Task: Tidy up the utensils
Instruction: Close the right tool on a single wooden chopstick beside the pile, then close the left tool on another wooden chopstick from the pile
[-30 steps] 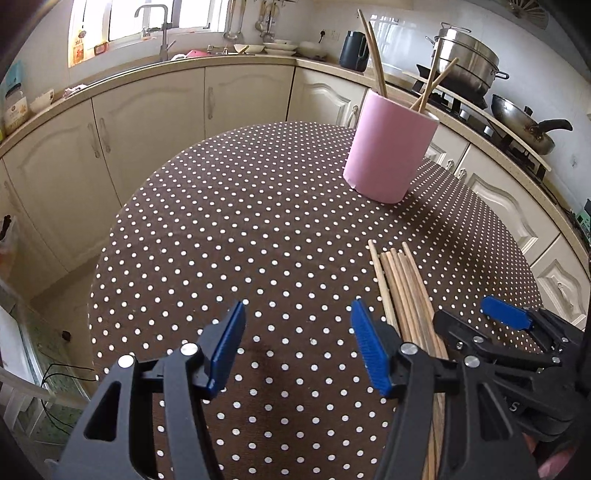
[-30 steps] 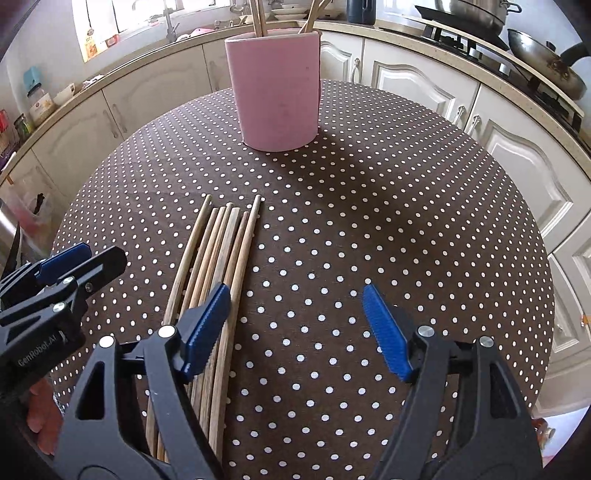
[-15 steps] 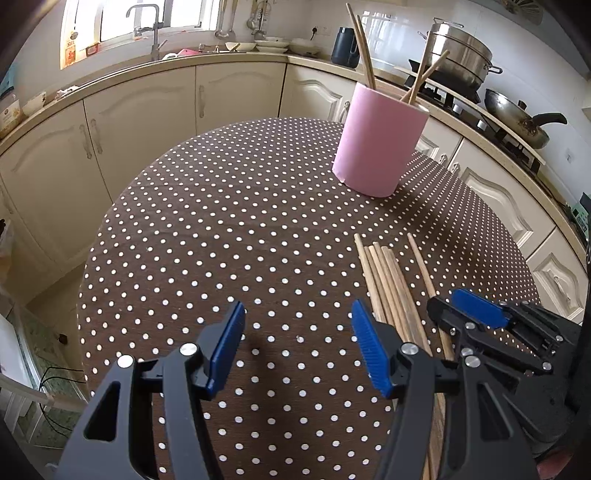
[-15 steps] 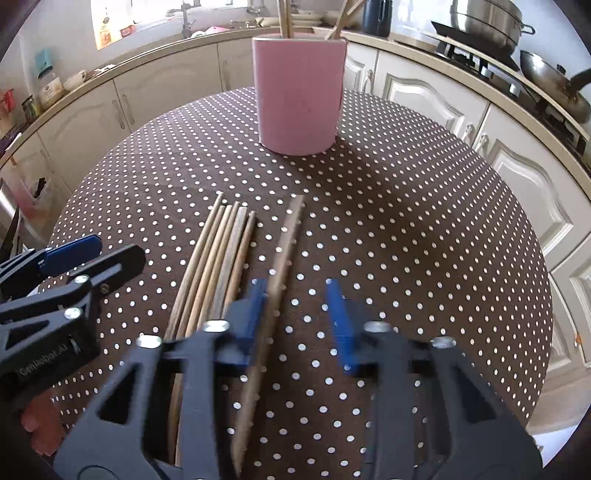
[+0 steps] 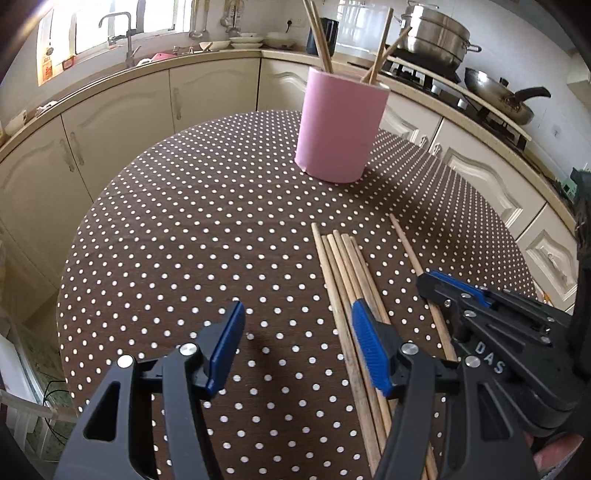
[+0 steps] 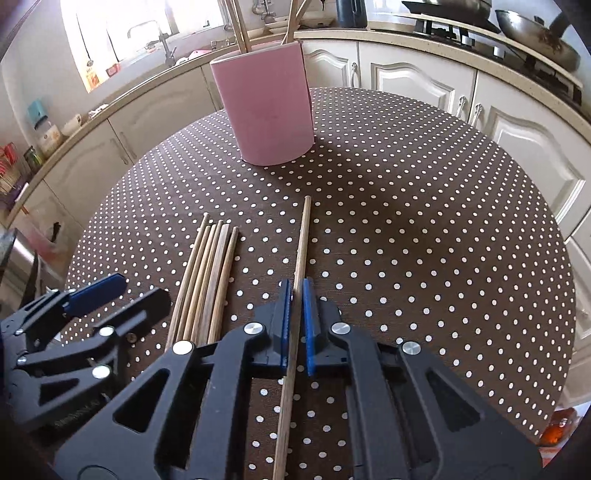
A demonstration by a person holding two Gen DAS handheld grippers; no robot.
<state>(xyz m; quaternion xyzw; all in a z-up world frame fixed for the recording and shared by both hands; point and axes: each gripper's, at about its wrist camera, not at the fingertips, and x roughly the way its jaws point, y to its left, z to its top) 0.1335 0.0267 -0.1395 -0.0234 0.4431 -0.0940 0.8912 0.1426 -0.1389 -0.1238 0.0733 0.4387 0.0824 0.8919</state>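
Observation:
A pink holder [image 5: 341, 125] with several chopsticks stands at the far side of the round dotted table [image 5: 184, 229]; it also shows in the right wrist view [image 6: 267, 107]. A bundle of wooden chopsticks [image 5: 351, 280] lies on the cloth, seen too in the right wrist view [image 6: 207, 273]. My right gripper [image 6: 295, 325] is shut on a single chopstick [image 6: 301, 240], set apart to the right of the bundle. My left gripper [image 5: 297, 347] is open and empty, its right finger over the bundle. The right gripper shows in the left wrist view [image 5: 480, 314].
Cream kitchen cabinets [image 5: 122, 122] and a counter ring the table. A sink tap [image 5: 125, 29] is at the back left; a steel pot [image 5: 439, 33] and a pan [image 5: 506, 96] sit on the stove at the back right.
My right gripper moved onto the rightmost chopstick, pulled it away from the bundle and closed on it. My left gripper stayed open and shifted slightly forward.

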